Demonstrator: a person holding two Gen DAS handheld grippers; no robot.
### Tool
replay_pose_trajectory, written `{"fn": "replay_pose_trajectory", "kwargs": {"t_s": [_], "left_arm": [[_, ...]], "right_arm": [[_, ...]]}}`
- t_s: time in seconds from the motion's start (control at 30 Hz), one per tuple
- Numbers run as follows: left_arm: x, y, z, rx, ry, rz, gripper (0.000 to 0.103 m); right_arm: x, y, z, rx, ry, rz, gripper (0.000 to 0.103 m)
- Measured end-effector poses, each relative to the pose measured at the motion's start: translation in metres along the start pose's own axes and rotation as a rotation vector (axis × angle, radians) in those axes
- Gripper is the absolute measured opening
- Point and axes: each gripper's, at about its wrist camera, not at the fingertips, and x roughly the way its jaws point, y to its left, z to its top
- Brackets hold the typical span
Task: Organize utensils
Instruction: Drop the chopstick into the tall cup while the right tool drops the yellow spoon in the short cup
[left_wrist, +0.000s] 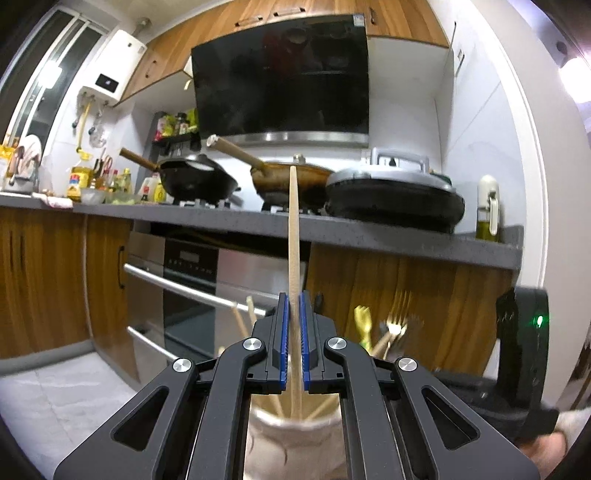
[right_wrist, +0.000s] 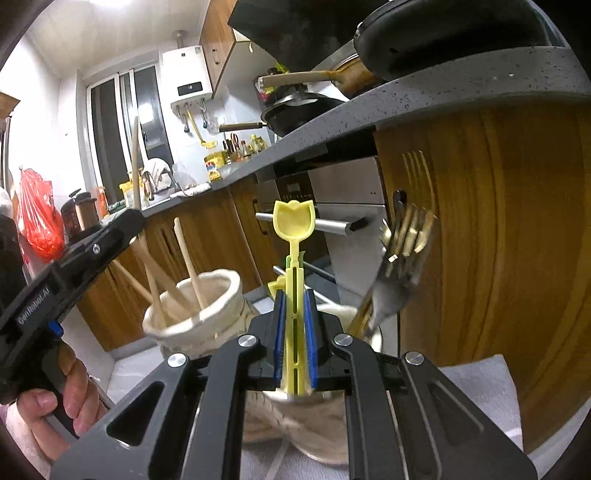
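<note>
My left gripper (left_wrist: 294, 306) is shut on a wooden chopstick (left_wrist: 293, 229) that stands upright above a cream cloth holder (left_wrist: 291, 432) with other chopsticks in it. My right gripper (right_wrist: 294, 306) is shut on a yellow plastic spoon (right_wrist: 294, 221), upright above a second cloth holder (right_wrist: 314, 424). Gold forks (right_wrist: 402, 236) stand in that second holder at the right. The chopstick holder (right_wrist: 195, 314) and the left gripper (right_wrist: 74, 258) with the hand on it show at the left of the right wrist view. The yellow spoon (left_wrist: 362, 321) and the forks (left_wrist: 397, 325) show blurred in the left wrist view.
A grey countertop (left_wrist: 332, 229) runs above, with pans (left_wrist: 199, 177) on the stove and a black electric griddle (left_wrist: 395, 195). Wooden cabinet doors (right_wrist: 498, 240) and a steel oven (left_wrist: 192, 288) stand close behind the holders. A white cloth (left_wrist: 55, 398) covers the surface underneath. The right gripper's body (left_wrist: 524, 343) is at the right.
</note>
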Motion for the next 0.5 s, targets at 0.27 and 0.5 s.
{"fn": "replay_pose_trajectory", "kwargs": {"t_s": [0.27,0.5], "left_arm": [[-0.002,-0.014,-0.016,0.089,0.082,0.029,0.006],[-0.003,-0.013,-0.017,0.080,0.081,0.019,0.010]], "right_arm": [[-0.008,0.011,-0.011,-0.098,0.019,-0.057,0.010],[-0.009,0.014,-0.012,-0.103,0.029,-0.053,0.018]]}}
